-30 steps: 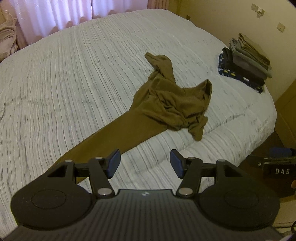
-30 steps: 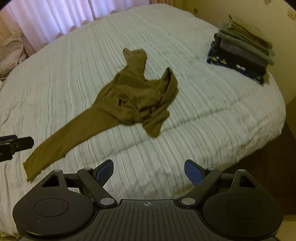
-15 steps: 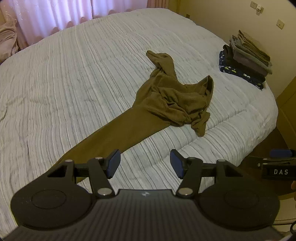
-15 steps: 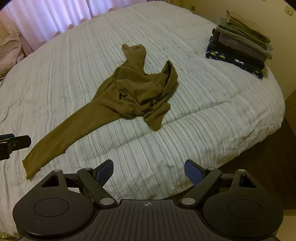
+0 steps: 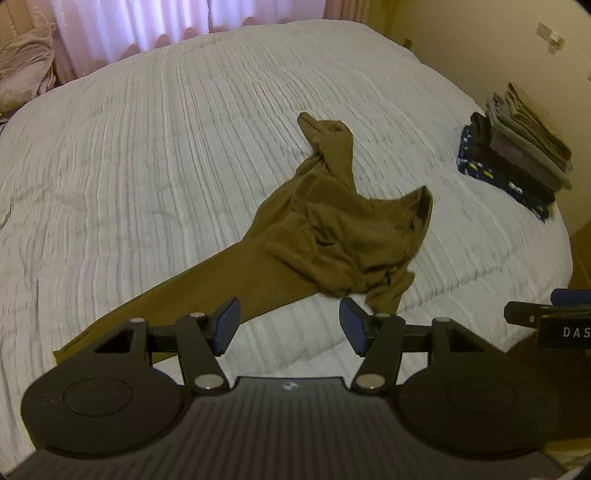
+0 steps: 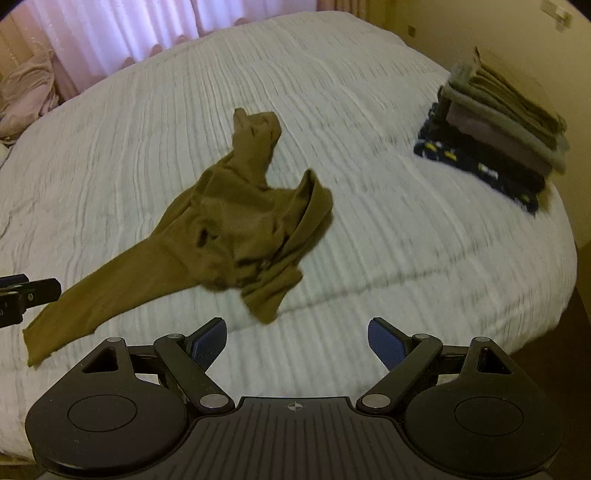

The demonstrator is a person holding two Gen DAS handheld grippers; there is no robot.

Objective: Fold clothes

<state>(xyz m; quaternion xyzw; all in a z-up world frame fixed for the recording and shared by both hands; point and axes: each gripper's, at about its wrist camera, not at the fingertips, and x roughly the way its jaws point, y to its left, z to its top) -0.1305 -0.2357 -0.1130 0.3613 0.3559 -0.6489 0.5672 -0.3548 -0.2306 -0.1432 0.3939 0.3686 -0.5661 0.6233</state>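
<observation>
A crumpled olive-brown garment [image 5: 332, 225] [image 6: 236, 221] lies on the white ribbed bedspread [image 5: 147, 166] [image 6: 406, 229], bunched in the middle, with one long flat part stretching toward the near left edge. My left gripper [image 5: 289, 325] hovers open just short of that long part, nothing between its blue pads. My right gripper [image 6: 297, 341] hangs open above the bed's near edge, in front of the garment's bunched end, holding nothing. Each gripper's tip shows at the side of the other's view: the right gripper's body [image 5: 546, 317] and the left gripper's body [image 6: 26, 295].
A stack of folded clothes [image 5: 517, 155] [image 6: 495, 140] sits at the bed's far right, near the yellow wall. Pink curtains [image 5: 147, 33] hang behind the bed, and a pinkish heap of fabric [image 5: 22, 70] lies at the far left. The bed's right edge drops to dark floor [image 6: 576, 332].
Both grippers have moved closer over the bed, toward the garment, which now looms larger. Both stay open. The garment itself has not moved.
</observation>
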